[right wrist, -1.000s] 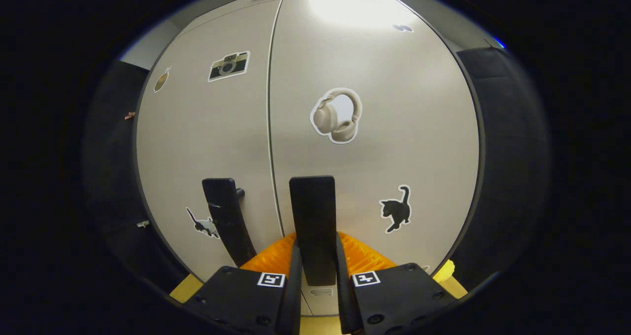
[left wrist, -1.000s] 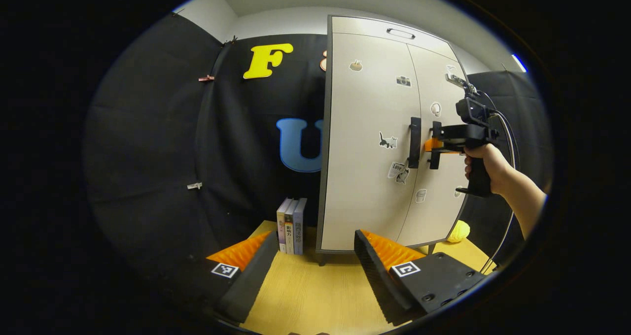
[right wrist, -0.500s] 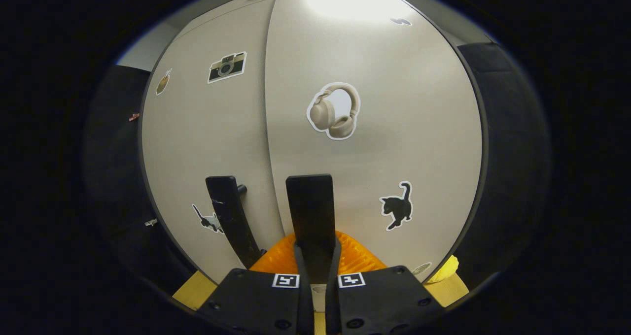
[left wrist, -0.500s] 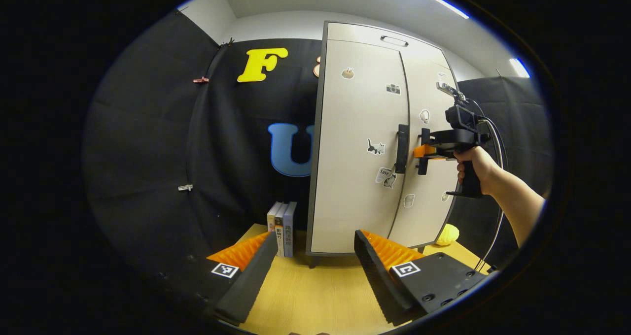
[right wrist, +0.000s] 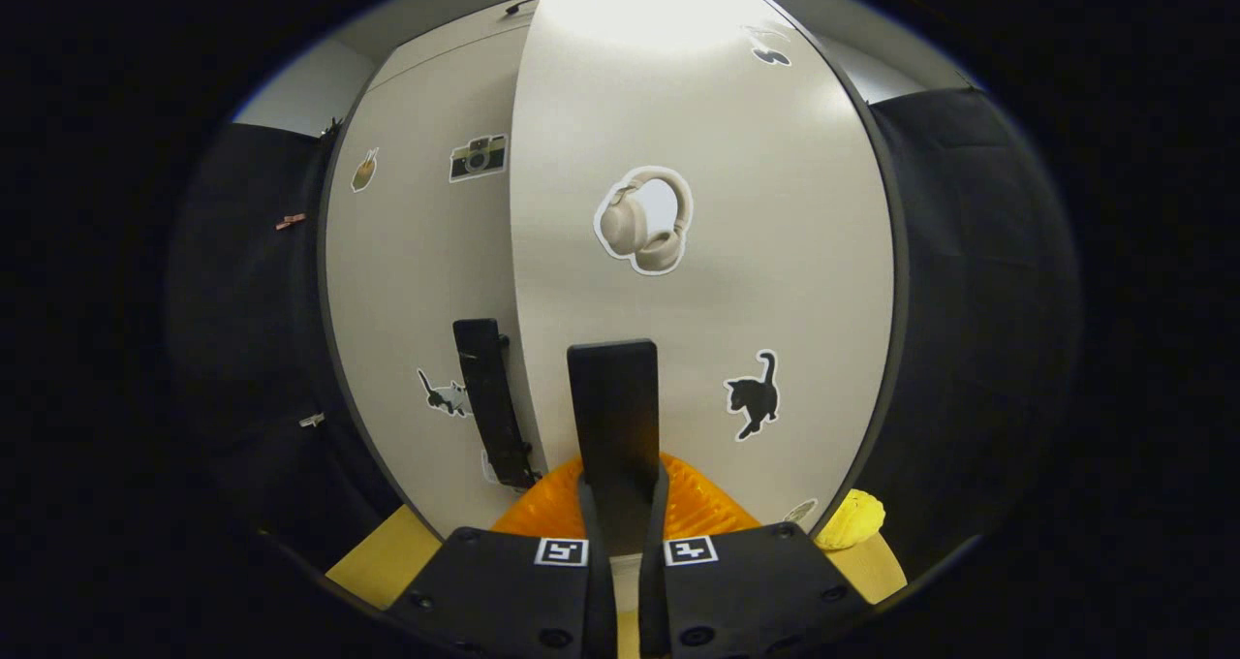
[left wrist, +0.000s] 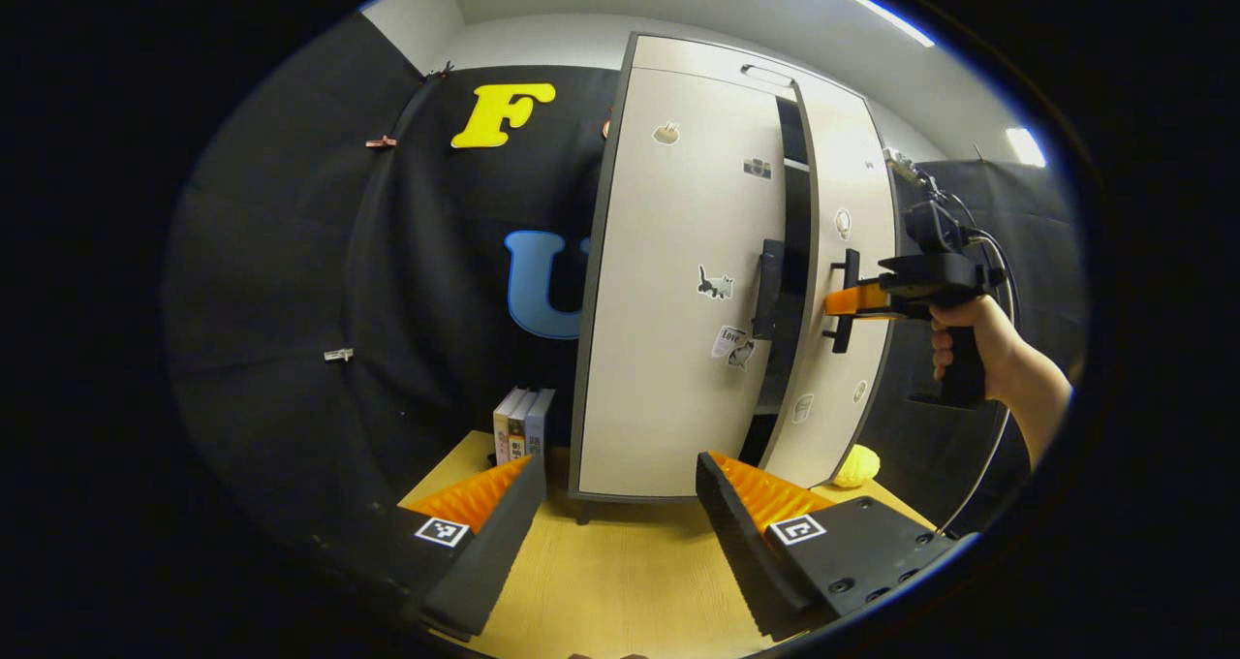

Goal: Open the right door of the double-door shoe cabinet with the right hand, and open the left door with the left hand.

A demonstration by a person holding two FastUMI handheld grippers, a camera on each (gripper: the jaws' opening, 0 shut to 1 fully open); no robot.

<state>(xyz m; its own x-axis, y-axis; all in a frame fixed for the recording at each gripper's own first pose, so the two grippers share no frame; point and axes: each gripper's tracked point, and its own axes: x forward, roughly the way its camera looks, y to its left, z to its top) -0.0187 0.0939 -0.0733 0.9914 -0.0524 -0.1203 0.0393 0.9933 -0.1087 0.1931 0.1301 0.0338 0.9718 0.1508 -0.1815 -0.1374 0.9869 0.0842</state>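
right door ajar, left door not yet started

the right gripper [right wrist: 620,504] has its fingers pressed on the right door handle [right wrist: 613,417], one on each side. that handle belongs to the right door [right wrist: 736,281] of the shoe cabinet [left wrist: 717,53], and in the left gripper view the door stands partly swung out, with a dark gap between it and the left door [left wrist: 668,349]. the left door lies flush, its left door handle [left wrist: 768,289] free. the left gripper [left wrist: 620,518] hangs wide open with nothing between its fingers, well short of the cabinet, above the table [left wrist: 620,581]. judged from this, the right door is about half opened; the left door remains untouched.
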